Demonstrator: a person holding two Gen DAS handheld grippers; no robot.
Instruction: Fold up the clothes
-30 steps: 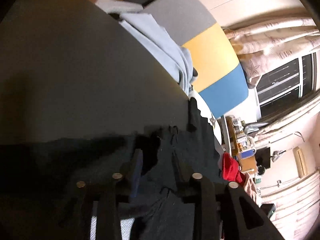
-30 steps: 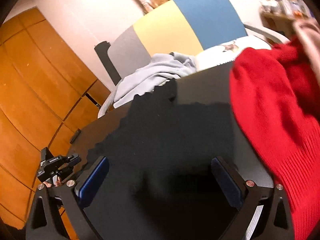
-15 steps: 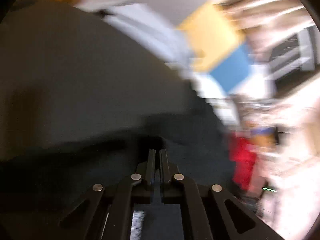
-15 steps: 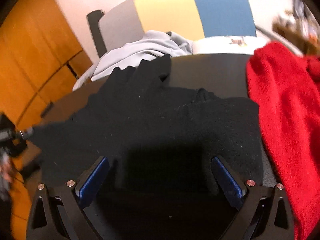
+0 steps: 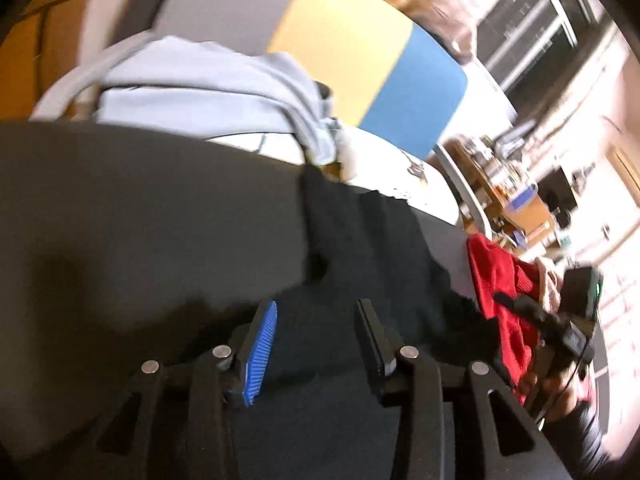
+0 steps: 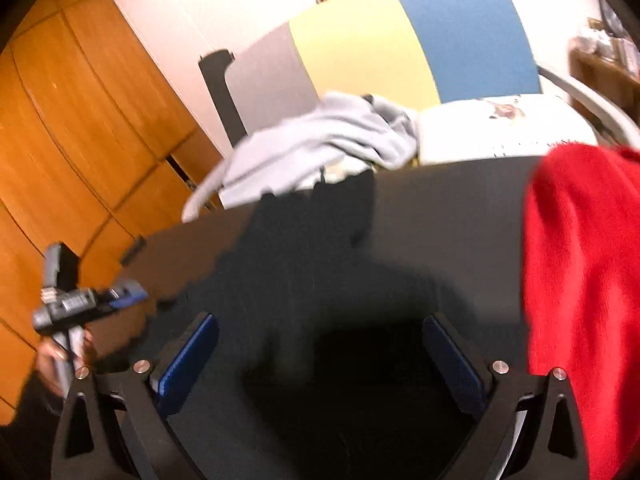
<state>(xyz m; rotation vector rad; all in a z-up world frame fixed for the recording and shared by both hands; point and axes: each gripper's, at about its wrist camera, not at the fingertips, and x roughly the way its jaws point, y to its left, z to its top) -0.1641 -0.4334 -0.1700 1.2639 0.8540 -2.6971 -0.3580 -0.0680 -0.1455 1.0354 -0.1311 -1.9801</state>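
I'm holding the left gripper (image 5: 316,312) with its fingers apart, nothing pinched, right over the black garment (image 5: 360,240) lying on the dark table (image 5: 140,208). The right gripper (image 6: 320,344) is hanging wide open over the same cloth, with a red sweater (image 6: 580,280) sitting just to its right.

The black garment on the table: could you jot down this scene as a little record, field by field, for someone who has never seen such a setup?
surface: dark table
garment being folded: black garment, spread on the table
left hand-held gripper: open, over the black garment, nothing held
right hand-held gripper: open wide, above the black garment, nothing held
other clothes: red sweater at the table's right side; light blue garment past the far edge
background: grey, yellow and blue chair back
image quality: some motion blur
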